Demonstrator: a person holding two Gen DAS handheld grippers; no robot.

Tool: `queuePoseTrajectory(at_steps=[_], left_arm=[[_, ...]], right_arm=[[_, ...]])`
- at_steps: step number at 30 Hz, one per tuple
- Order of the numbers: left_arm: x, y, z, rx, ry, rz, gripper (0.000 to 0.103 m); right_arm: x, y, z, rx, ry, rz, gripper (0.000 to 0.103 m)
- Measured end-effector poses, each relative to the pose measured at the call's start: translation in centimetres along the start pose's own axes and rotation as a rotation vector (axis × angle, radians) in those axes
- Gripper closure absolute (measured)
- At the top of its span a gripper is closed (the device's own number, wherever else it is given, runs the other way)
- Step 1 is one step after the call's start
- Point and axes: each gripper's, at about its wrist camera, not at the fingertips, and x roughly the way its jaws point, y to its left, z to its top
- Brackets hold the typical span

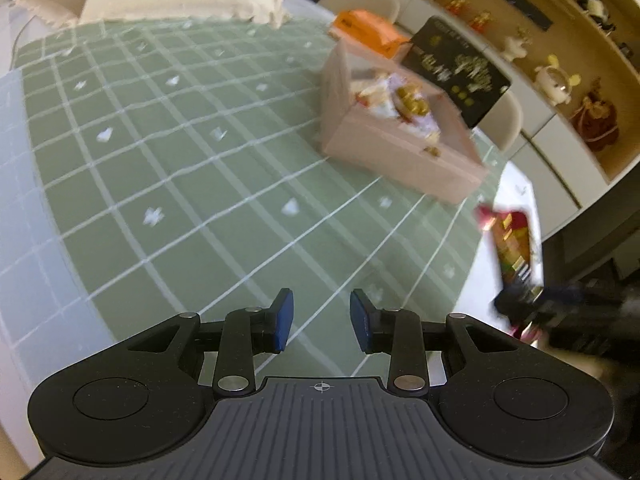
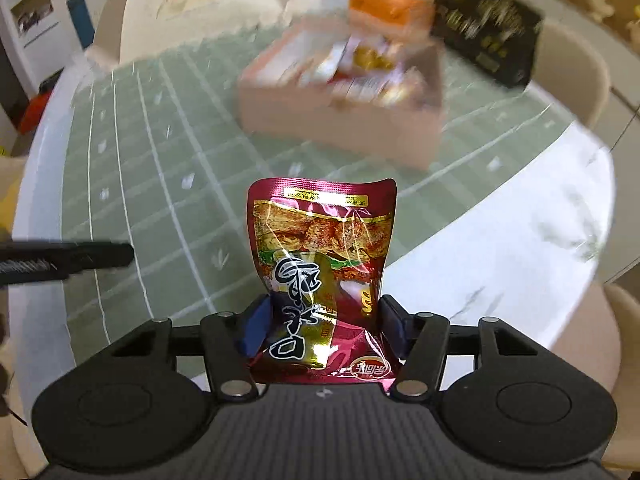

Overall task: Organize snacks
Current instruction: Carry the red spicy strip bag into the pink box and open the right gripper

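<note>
A pink box (image 2: 340, 120) on the green checked tablecloth (image 1: 180, 160) is holding assorted snack packets. The right gripper (image 2: 324, 320) is gripping a maroon snack pouch (image 2: 320, 264); the left gripper (image 1: 322, 320) is hovering narrowly parted, empty.

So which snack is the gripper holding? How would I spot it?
Find the green checked cloth and the pink box of snacks on it. Nearer, above the table's white edge, the right gripper pinches a red foil packet. Unlike the others, it's outside the box, with big black writing.
</note>
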Motion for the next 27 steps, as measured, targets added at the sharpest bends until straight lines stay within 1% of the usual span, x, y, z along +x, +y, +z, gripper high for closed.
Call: queuePoseTrajectory(at_steps=[3, 5, 7, 8, 10, 11, 13, 14, 16, 19, 21, 23, 27], left_arm=[[-0.5, -0.9, 1.4, 0.008, -0.062, -0.036, 0.067], [-0.8, -1.5, 2.7, 0.023, -0.101, -0.053, 0.067], [-0.7, -2.3, 4.0, 0.052, -0.131, -0.052, 0.067], [-0.5, -2.7, 4.5, 0.067, -0.146, -0.045, 0.067], [0.3, -3.3, 5.5, 0.096, -0.156, -0.022, 0.067], [1.0, -3.4, 5.8, 0.106, -0.155, -0.005, 0.067], [2.3, -3.2, 5.9, 0.112, -0.143, 0.02, 0.067], [2.8, -3.0, 5.8, 0.114, -0.133, 0.036, 0.067], [3.2, -2.4, 4.9, 0.123, -0.123, 0.062, 0.067], [3.8, -0.8, 3.4, 0.138, -0.108, 0.11, 0.067], [4.1, 0.2, 2.6, 0.132, -0.1, 0.129, 0.067], [4.6, 0.7, 1.9, 0.147, -0.105, 0.142, 0.067], [5.3, 0.5, 0.7, 0.233, -0.143, 0.167, 0.067]], right_arm=[[-3.1, -1.0, 3.4, -0.015, -0.109, -0.025, 0.045], [-4.6, -1.9, 7.3, -0.008, -0.178, -0.029, 0.045], [-5.0, -2.7, 11.5, 0.008, -0.212, -0.013, 0.045], [-4.6, -3.0, 13.8, 0.012, -0.218, -0.006, 0.043], [-2.8, -3.5, 17.6, 0.039, -0.206, 0.009, 0.031], [-1.4, -4.1, 19.2, 0.054, -0.188, 0.036, 0.022], [1.6, -5.0, 21.3, 0.069, -0.155, 0.109, 0.022], [2.7, -5.3, 21.6, 0.077, -0.14, 0.116, 0.022], [4.1, -5.5, 21.1, 0.103, -0.134, 0.088, 0.022], [4.8, -5.7, 18.0, 0.142, -0.148, 0.119, 0.022], [4.9, -4.8, 14.9, 0.138, -0.159, 0.115, 0.022], [4.9, -3.9, 11.1, 0.147, -0.177, 0.092, 0.022], [5.7, -1.7, 4.0, 0.221, -0.193, 0.043, 0.022]])
